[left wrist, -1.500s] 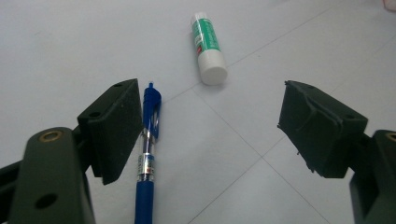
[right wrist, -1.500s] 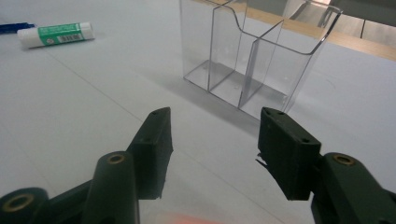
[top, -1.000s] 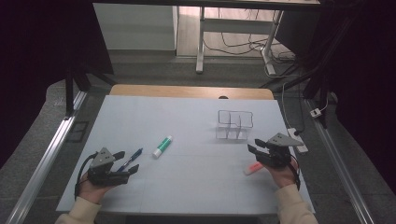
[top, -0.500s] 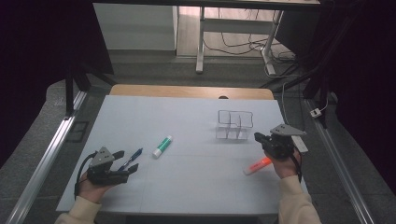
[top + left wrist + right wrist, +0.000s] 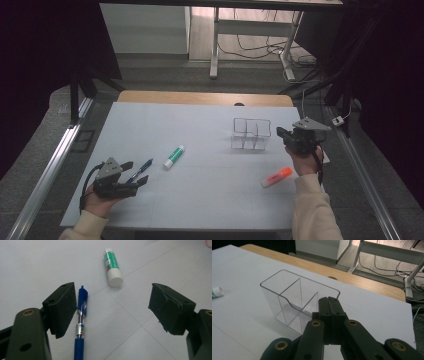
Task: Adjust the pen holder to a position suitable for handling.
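My right gripper (image 5: 279, 132) is shut with nothing between its pads and hangs just right of a clear plastic organizer (image 5: 251, 134) with several compartments. In the right gripper view the closed jaws (image 5: 329, 302) point at the organizer (image 5: 287, 297) from close by. An orange highlighter (image 5: 276, 176) lies on the white table below that hand, apart from the gripper. My left gripper (image 5: 137, 173) rests open at the front left. A blue pen (image 5: 80, 322) lies beside its left jaw, and a green and white glue stick (image 5: 112, 267) lies farther ahead of the left gripper (image 5: 112, 307).
The white table top (image 5: 210, 200) ends in a wooden strip (image 5: 200, 97) at the far edge. Metal rails run along both sides. Beyond stand a desk frame and floor cables (image 5: 260, 50). The glue stick (image 5: 173, 156) and pen (image 5: 140, 170) lie left of the middle.
My right gripper has risen off the orange highlighter and moved toward the organizer, its jaws now closed. The highlighter stays lying on the table. The left hand has not moved.
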Available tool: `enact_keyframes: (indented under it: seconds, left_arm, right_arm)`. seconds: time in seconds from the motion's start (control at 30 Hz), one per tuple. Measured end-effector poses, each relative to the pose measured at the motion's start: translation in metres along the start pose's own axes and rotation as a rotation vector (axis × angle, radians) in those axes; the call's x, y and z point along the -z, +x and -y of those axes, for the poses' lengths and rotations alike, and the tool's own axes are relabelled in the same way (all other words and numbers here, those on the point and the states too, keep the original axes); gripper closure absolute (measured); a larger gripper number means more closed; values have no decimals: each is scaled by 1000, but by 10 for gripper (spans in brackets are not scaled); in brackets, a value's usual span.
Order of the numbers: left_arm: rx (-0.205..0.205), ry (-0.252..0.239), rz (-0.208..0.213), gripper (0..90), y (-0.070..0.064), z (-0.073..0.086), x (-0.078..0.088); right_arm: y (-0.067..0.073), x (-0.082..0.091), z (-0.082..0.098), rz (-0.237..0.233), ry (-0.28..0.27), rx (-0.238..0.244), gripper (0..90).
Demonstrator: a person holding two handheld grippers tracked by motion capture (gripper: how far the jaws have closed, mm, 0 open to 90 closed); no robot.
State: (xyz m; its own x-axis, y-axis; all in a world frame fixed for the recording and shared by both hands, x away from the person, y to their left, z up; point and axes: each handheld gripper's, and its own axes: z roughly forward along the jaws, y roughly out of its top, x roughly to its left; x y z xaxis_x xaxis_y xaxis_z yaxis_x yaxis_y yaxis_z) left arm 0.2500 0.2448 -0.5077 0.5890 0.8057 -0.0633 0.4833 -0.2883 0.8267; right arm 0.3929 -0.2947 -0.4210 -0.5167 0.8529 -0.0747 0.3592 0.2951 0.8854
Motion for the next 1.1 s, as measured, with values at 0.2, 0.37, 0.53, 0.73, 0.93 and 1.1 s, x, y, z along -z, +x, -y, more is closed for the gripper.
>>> enact_keyframes:
  seconds: [0.2,0.37,0.53,0.73,0.93,1.1]
  left_arm:
    - [-7,3,-1,223,0,0,0]
    - [-11,-7,-7,227,-1,-1,0]
    - [-12,-3,-6,228,-1,0,0]
    - [-11,-1,-4,228,-1,0,-1]
    - [-13,-1,-3,227,-1,0,-1]
    - [-13,2,-2,227,0,1,-1]
  right_arm:
    - [-8,-2,0,25,19,13,891]
    - [-18,-6,5,38,47,-12,891]
    - [-27,-9,10,43,68,-33,891]
    - [-37,-19,19,50,109,-50,891]
    - [-43,-25,25,48,135,-58,891]
    - [-45,-32,29,47,163,-58,891]
